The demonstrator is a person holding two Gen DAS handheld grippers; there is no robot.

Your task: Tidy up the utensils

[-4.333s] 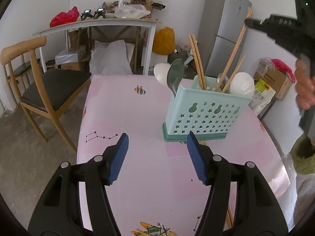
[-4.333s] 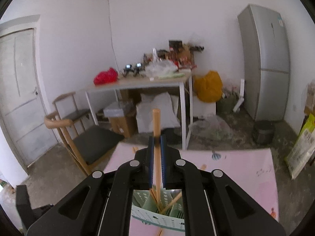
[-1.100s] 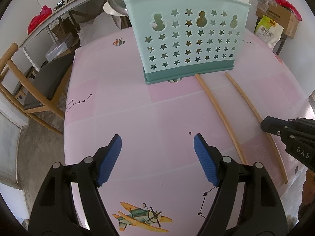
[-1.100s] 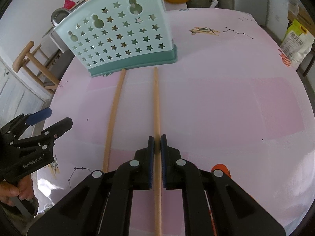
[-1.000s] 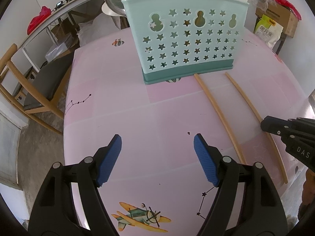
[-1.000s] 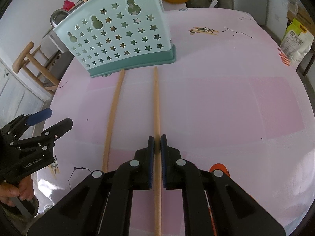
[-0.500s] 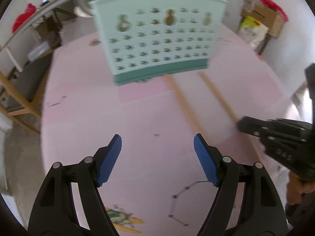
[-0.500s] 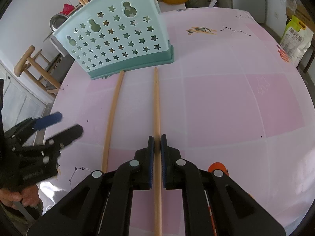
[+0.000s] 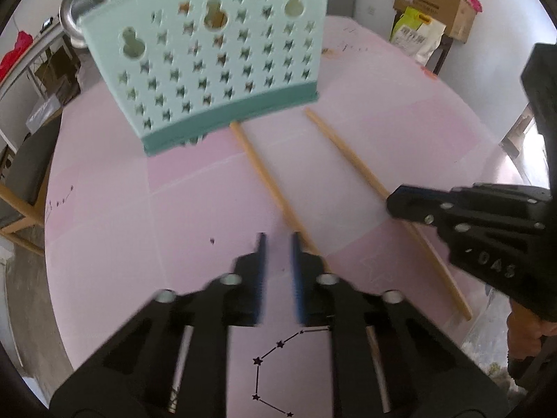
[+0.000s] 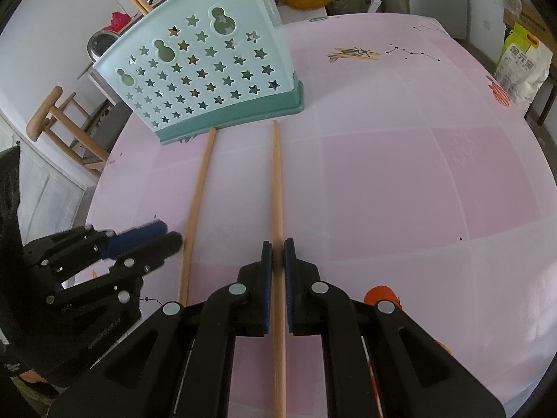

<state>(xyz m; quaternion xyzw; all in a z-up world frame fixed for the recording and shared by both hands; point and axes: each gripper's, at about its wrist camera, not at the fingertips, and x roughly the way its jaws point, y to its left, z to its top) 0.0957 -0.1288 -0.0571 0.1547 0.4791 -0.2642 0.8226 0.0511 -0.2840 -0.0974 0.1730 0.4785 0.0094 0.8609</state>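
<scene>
Clearly the right gripper (image 10: 275,244) is pinching one long wooden chopstick (image 10: 276,188), which lies flat on the pink tablecloth (image 10: 400,174) and runs from the near edge away to a tip just short of the teal star-punched utensil caddy (image 10: 205,80) at the far left. A second chopstick (image 10: 198,191) lies to the left of the first, roughly parallel and apart from it, its far end touching or nearly touching the caddy's base.

Just left of that second stick sits the left gripper (image 9: 276,261), its blue pads drawn close with a narrow gap between them. Its own view is blurred, and the gap seems to hold only tablecloth, with the stick passing just right of the right pad; I would not say it grips anything.

As for handling, these sticks look light, stiff and smooth, so they should lift with little force but may roll or slide between the pads. Gripped near one end, as the right one is, the long free length will likely droop or swing; a hold nearer the middle would steady it. Lying flat, the stick leaves little clearance, so the fingertips must straddle it squarely. Several utensils already stand in the caddy.
</scene>
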